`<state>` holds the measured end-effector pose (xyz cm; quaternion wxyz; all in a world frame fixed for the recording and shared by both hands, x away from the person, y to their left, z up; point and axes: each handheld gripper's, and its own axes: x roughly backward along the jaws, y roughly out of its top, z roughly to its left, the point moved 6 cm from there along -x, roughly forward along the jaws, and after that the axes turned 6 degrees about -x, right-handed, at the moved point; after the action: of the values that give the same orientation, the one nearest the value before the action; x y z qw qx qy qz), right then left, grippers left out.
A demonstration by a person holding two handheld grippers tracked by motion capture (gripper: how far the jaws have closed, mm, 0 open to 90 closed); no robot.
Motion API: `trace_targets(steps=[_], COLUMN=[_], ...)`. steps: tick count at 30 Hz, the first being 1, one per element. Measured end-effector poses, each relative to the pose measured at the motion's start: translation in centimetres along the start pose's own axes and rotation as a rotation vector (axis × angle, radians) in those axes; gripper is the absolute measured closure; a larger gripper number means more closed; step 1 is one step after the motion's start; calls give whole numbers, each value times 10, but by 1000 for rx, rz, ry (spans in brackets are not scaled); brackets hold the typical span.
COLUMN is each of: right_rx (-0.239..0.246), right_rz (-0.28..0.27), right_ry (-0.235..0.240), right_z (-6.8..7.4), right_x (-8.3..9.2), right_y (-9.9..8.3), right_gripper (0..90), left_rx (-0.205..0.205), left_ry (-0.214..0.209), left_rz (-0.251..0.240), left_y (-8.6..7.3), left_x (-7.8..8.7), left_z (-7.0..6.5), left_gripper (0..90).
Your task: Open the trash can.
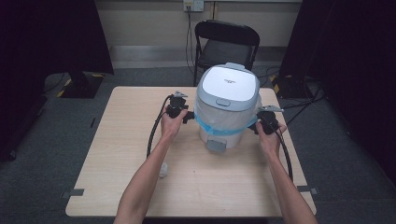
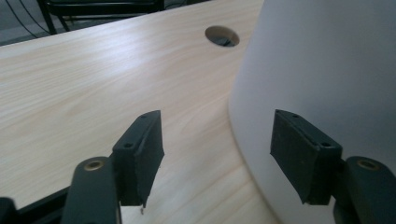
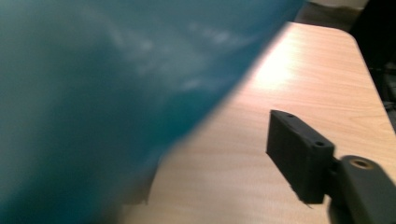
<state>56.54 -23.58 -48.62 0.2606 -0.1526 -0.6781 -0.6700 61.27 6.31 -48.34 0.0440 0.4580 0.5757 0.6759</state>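
two grippers flank the rice cooker (image 1: pixel 226 105): left gripper (image 1: pixel 187 115) at nine o'clock, right gripper (image 1: pixel 256 126) at three, both with jaws spread, pinching nothing.

Bare table (image 1: pixel 130 140) left of cooker (image 1: pixel 226 107)

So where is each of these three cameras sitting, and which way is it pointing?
High view: above the person's side, looking forward and down on the table; both forearms, left gripper, right gripper.
Left gripper view: rides the left gripper, looking along its open jaws at the white bin.
Right gripper view: rides the right gripper, close against blue bag film.
All share the tabletop; the first two share the bin.
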Motion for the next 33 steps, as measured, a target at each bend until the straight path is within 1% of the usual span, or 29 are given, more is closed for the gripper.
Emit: trace_targets(steps=[1,2,3,5,6,7,8,9,10,11,12,13,15,16,18,19,20,21,22,23,24,25,26,27,28,29,30,31,33], right_rx=[-15,-17,-16,-14,-14,-13,1,1,5,4,7,6,9,12,15,15,18,18,19,20,24,30,41,46,52,59,60,63,67], right_rz=[-8,-10,-10,-8,-11,-12,-12,-14,-14,-17,-15,-10,0,4,7,7,9,9,12,13,16,20,20,22,26,27,31,34,34], right_ry=[4,5,2,17,23,31,25,33,39,40,45,54,71,87,109,109,119,119,136,144,151,157,160,168,180,191,207,217,222], right_z=[1,2,3,5,6,7,7,9,11,14,17,19,22,24,29,29,34,34,39,42,45,48,50,53,56,59,61,63,65], right_x=[-1,-2,-3,-2,-2,-2,-3,-3,-3,-3,-3,-3,-3,-3,-2,-2,-2,-2,0,1,2,3,4,5,6,8,10,12,13], right_y=[0,0,0,1,0,0,0,1,1,1,1,1,1,1,0,0,-1,-1,-2,-3,-3,-4,-5,-5,-6,-8,-9,-10,-11], right_gripper=[426,441,448,502,529,557,576,613,652,693,730,748,750,750,752,752,759,759,759,760,760,760,763,776,775,775,774,768,768], left_rx=[-3,-17,-15,10,9,10,4,-8,-10,-15,-17,-29,-58,-61,-36,-36,-38,-38,-63,-77,-74,-74,-92,-92,-92,-97,-97,-101,-100], left_ry=[-8,14,11,1,-10,-15,-17,-25,-36,-36,-50,-60,-42,-43,-58,-58,-52,-52,-43,-36,-27,-27,-14,-7,-7,-4,-4,-4,-7], left_rz=[-8,-8,-10,-24,-40,-41,-44,-42,-40,-39,-33,-22,-12,-14,-24,-24,-16,-16,0,3,9,9,17,17,17,22,22,21,17], left_y=[4,5,5,4,3,3,2,2,2,1,0,-1,-4,-6,-12,-12,-17,-17,-21,-23,-25,-25,-29,-31,-31,-35,-35,-40,-43], left_x=[-5,-6,-7,-5,-4,-3,-2,-1,1,3,5,8,14,18,24,24,32,32,40,44,47,47,55,58,58,65,65,71,74], left_z=[-3,-2,-2,-3,-6,-7,-9,-10,-12,-12,-13,-14,-14,-14,-14,-14,-14,-14,-15,-15,-16,-16,-16,-16,-16,-17,-17,-19,-21], left_gripper=[355,368,367,369,403,451,487,525,566,593,605,647,656,657,658,658,658,658,657,657,658,658,658,658,658,658,662,664,665])
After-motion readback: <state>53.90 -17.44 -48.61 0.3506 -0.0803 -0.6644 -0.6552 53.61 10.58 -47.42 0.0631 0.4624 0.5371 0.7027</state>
